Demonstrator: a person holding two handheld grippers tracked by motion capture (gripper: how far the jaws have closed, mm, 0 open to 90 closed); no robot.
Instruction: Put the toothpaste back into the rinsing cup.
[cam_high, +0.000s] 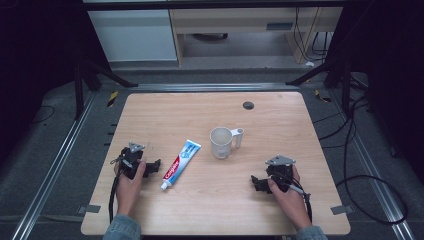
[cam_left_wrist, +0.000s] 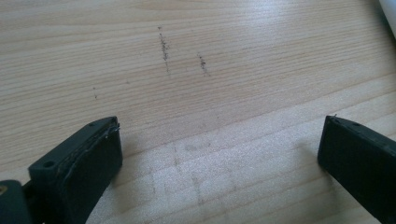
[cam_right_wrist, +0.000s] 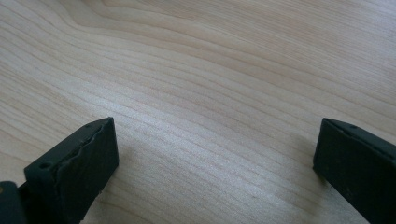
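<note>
Toothpaste tube (cam_high: 180, 164) near counter's (cam_high: 280, 115) front-left edge: light, soft, slippery; grasp mid-body. Left gripper (cam_high: 153, 166) just beside it, right gripper (cam_high: 257, 183) apart; jaws spread, empty.

On the table (cam_high: 280, 107) a toothpaste tube (cam_high: 180, 164) lies slantwise near the middle, cap end toward the person, with a white mug (cam_high: 221, 142) upright near its upper right, handle to the right. The left claw (cam_high: 154, 167), held in a hand, rests just left of the tube. The right claw (cam_high: 256, 184) rests well apart, below the mug, pointing left.
</note>
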